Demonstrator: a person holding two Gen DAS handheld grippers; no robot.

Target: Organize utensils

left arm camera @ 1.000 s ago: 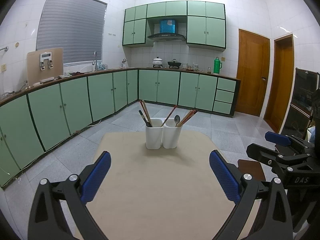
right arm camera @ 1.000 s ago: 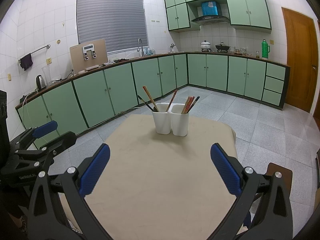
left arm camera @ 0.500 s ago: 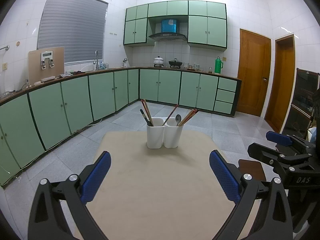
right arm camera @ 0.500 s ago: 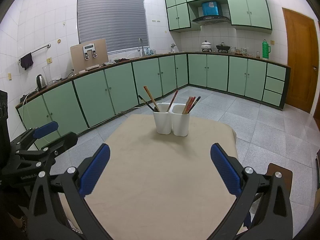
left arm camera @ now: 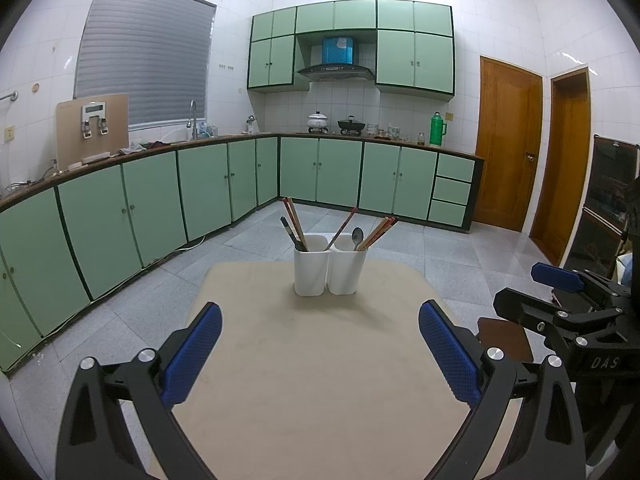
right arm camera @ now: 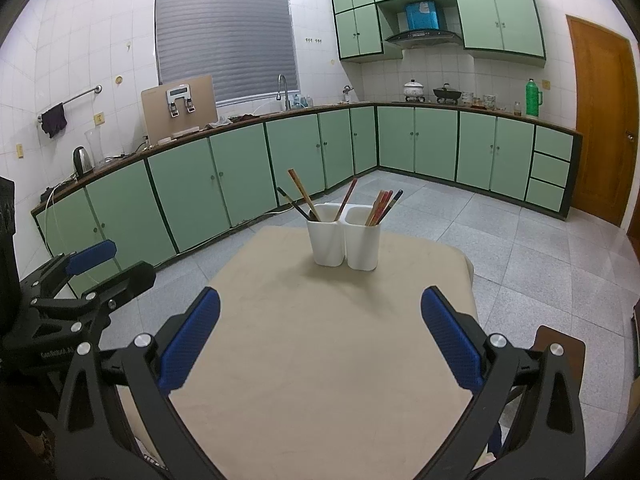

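Note:
Two white utensil cups stand side by side at the far end of a beige table (left arm camera: 320, 360). The left cup (left arm camera: 310, 266) holds chopsticks and a dark utensil. The right cup (left arm camera: 346, 268) holds a spoon (left arm camera: 357, 236) and several chopsticks. Both cups also show in the right wrist view, left cup (right arm camera: 326, 240) and right cup (right arm camera: 363, 244). My left gripper (left arm camera: 320, 354) is open and empty over the near table. My right gripper (right arm camera: 320, 342) is open and empty, beside the left one.
Green kitchen cabinets (left arm camera: 160, 196) run along the left and back walls. A wooden stool (right arm camera: 560, 350) stands at the table's right side. Wooden doors (left arm camera: 508, 144) are at the right. The floor is grey tile.
Both grippers have stayed open and almost still. The left wrist view has shifted very slightly, with the cups a touch lower in the frame.

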